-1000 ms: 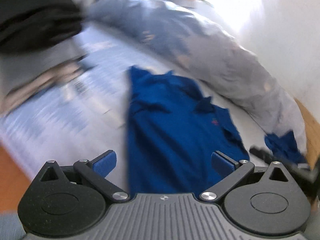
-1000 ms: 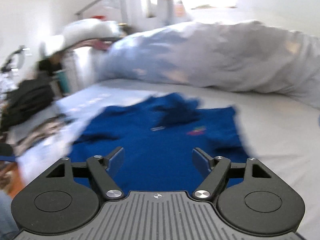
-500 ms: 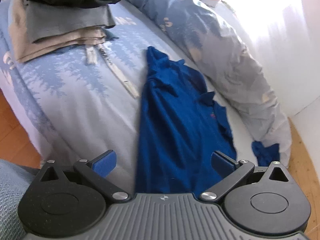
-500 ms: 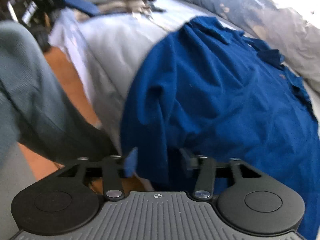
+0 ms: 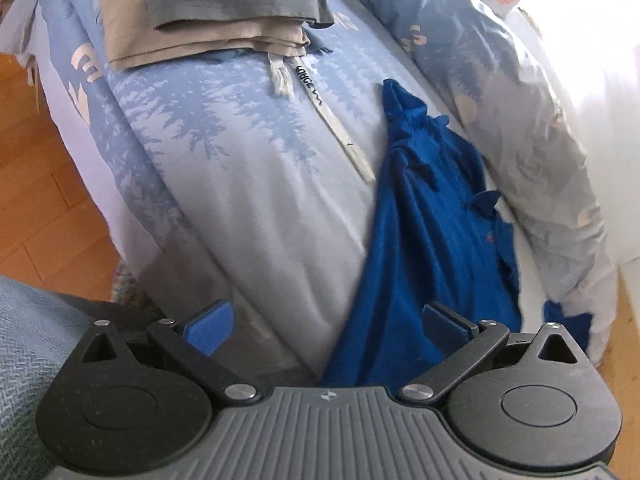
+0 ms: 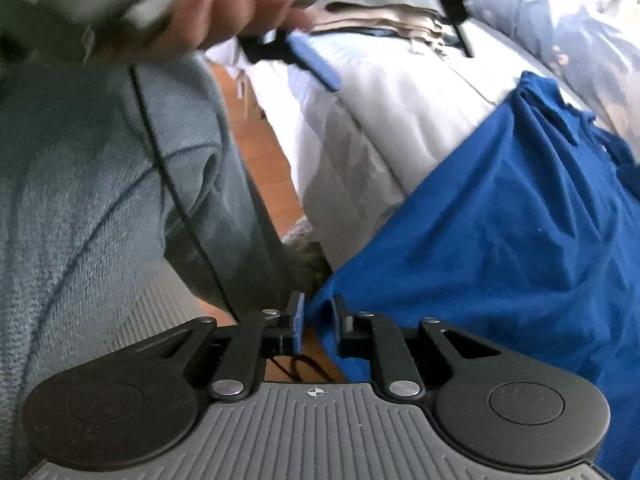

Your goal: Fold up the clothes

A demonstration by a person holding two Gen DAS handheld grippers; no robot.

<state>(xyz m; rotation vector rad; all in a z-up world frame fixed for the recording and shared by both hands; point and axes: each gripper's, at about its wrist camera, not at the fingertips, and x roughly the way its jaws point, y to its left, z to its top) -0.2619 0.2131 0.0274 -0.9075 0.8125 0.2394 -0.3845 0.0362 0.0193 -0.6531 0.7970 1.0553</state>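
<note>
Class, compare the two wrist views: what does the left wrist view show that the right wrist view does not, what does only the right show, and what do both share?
Only the left wrist view: the left gripper from behind, jaws wide open, empty; a white drawstring lying on the bed.

Only the right wrist view: the right gripper, jaws just closed onto the blue shirt's edge; a hand; a grey-blue sleeve.

Both: the shirt, the bed, the folded stack, the wooden floor.

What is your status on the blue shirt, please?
Right hand-held gripper just closed on shirt hem. Left hand-held gripper open above shirt. Nothing in the way.
</note>
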